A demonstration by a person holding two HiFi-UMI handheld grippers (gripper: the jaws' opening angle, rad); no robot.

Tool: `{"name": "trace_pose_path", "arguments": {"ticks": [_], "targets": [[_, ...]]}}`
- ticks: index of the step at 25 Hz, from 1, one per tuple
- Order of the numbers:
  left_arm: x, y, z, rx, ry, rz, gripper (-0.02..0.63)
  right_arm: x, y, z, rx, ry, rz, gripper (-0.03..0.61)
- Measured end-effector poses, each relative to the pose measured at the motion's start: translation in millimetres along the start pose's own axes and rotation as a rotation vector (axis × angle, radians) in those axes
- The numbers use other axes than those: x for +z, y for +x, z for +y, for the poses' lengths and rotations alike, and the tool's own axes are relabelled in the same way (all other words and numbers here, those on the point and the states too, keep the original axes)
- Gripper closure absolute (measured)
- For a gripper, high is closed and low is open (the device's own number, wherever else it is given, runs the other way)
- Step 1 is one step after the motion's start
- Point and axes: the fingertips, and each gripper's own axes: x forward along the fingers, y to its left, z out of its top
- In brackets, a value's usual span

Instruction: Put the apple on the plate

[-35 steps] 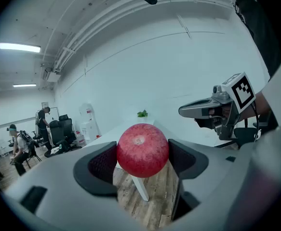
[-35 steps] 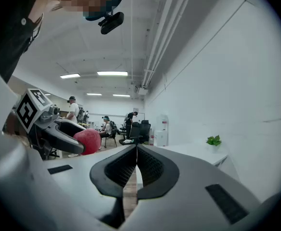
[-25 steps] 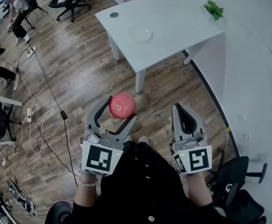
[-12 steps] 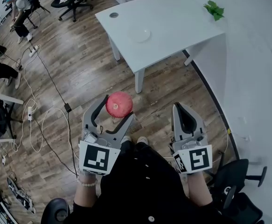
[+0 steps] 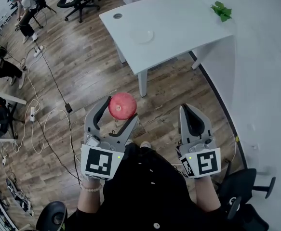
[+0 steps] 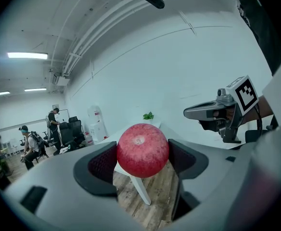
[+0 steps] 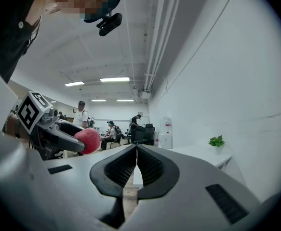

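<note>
The left gripper (image 5: pixel 119 111) has its jaws clamped on the apple (image 5: pixel 122 106), above the floor (image 5: pixel 82 81). Beside it the right gripper (image 5: pixel 192 111) is closed and empty. The pickup looks done, but the carry and the placing are not. The plate (image 5: pixel 144 35) lies well ahead, empty, toward the near edge of the surface (image 5: pixel 188 18).

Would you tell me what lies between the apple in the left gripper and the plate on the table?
In the head view, only wood floor, a table leg and bare tabletop separate the apple from the plate.
</note>
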Motion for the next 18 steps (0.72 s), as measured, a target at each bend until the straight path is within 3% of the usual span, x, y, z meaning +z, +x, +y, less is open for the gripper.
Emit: {"name": "trace_pose_path", "arguments": {"ticks": [18], "targets": [[2.7, 15.3, -9.1, 0.0, 0.004, -0.035, 0.267, -5.6, -8.3, -12.3, -0.013, -0.033, -0.014, 0.537]]}}
